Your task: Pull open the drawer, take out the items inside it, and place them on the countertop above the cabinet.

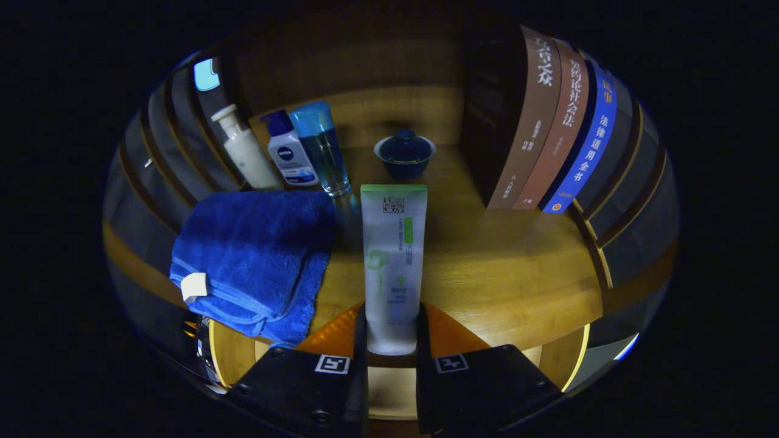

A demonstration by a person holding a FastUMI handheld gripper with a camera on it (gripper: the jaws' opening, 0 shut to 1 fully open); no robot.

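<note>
White plastic tube with a green end [393,255], clamped at its cap between both fingers of the hand-held gripper [392,340], hangs over the wooden table [505,274] just beside the folded blue towel [255,255], and could topple if released upright.

Dim booth, warm light on a wooden countertop [499,267] with dark slatted walls [633,201].
</note>
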